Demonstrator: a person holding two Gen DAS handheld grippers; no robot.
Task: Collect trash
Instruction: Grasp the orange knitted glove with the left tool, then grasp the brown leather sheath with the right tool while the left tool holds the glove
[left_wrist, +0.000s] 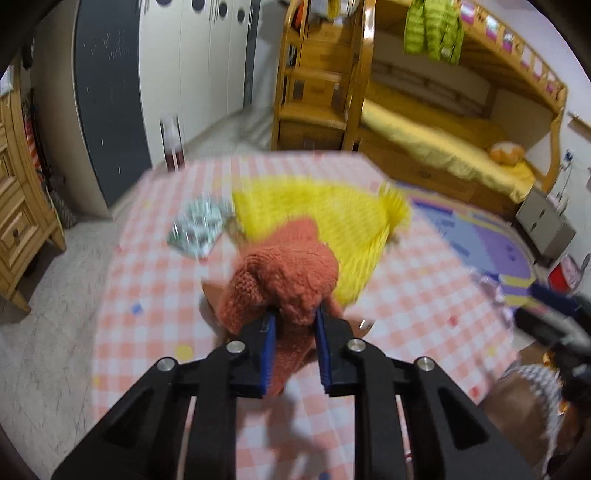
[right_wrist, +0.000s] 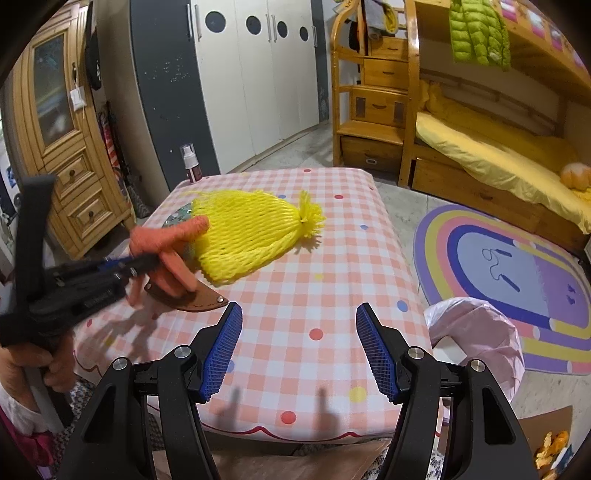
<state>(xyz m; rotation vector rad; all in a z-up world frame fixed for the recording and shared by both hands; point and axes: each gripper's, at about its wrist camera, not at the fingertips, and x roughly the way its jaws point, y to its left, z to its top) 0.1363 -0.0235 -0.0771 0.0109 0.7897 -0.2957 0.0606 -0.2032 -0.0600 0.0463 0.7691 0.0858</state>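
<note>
While the left gripper (left_wrist: 294, 320) grips an orange knit (left_wrist: 284, 273), the bag (right_wrist: 480, 332) gapes.

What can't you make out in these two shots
- Foil blister pack: motion-blurred in the left wrist view, mostly hidden behind the yellow foam net in the right wrist view.
- Brown leather piece: largely covered by the orange knit glove.
- Pink trash bag: contents hidden.

My left black two-finger gripper with blue ribbed pads (left_wrist: 295, 325) is clamped on an orange knitted glove (left_wrist: 284, 277), held raised. My left hand (right_wrist: 44, 363) grips its handle. My right black two-finger gripper with blue ribbed pads (right_wrist: 299, 350) has its jaws spread wide, holding nothing.
</note>
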